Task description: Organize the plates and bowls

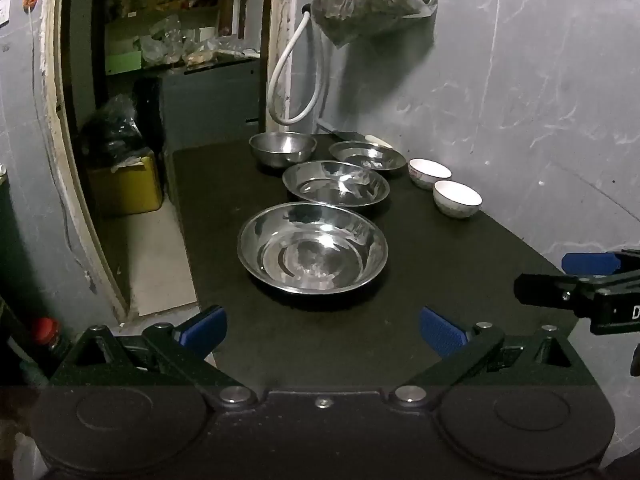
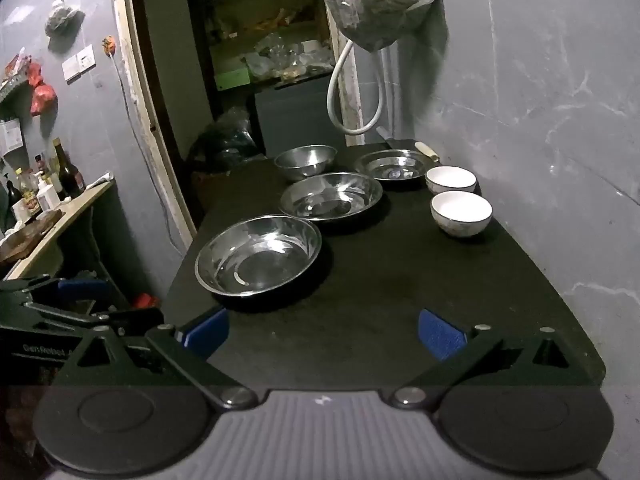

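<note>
Three shallow round steel plates (image 1: 313, 249) (image 1: 336, 185) (image 1: 367, 155) are sitting upright in a line running away across the black desk (image 1: 440, 264). A deeper steel bowl (image 1: 282, 148) is standing at the far end. Two small white ceramic bowls (image 1: 457, 198) (image 1: 429, 172) are resting close together near the wall.

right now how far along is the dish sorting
Nothing looks done yet. The four steel dishes, nearest, next, far right and the deep bowl, sit apart on the table, unstacked. Both white bowls stand singly. The left gripper and right gripper are open and empty. All stacking remains.
</note>
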`<state>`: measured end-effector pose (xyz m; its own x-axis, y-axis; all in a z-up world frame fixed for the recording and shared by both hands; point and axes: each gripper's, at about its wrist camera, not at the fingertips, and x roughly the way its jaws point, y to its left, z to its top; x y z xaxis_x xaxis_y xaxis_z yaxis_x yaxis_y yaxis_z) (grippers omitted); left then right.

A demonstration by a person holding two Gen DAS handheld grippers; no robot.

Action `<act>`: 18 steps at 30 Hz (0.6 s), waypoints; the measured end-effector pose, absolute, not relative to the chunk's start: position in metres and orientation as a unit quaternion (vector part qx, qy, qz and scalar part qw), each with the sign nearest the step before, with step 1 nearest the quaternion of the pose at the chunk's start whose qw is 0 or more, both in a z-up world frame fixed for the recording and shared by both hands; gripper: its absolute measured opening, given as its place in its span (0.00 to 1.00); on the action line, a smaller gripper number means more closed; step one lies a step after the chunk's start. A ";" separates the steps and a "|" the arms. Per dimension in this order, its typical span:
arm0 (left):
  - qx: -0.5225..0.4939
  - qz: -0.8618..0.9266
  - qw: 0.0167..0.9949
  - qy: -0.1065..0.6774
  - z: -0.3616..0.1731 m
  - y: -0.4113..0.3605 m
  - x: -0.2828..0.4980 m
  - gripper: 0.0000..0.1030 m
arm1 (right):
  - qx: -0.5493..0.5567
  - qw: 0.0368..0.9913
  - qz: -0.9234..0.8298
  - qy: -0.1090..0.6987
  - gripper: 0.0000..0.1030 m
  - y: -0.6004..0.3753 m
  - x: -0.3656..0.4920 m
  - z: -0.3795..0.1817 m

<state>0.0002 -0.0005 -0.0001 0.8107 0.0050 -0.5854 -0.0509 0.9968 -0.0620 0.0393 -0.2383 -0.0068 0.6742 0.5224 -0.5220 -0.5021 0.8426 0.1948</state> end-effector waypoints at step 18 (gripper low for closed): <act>-0.030 0.009 0.949 0.314 0.001 -0.004 0.005 0.99 | 0.016 0.914 0.283 0.292 1.00 -0.242 0.037 -0.009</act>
<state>0.0055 -0.0042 0.0014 0.8021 -0.0025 -0.5972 -0.0352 0.9981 -0.0514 0.0366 -0.2417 -0.0089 0.6697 0.5259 -0.5243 -0.5071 0.8397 0.1945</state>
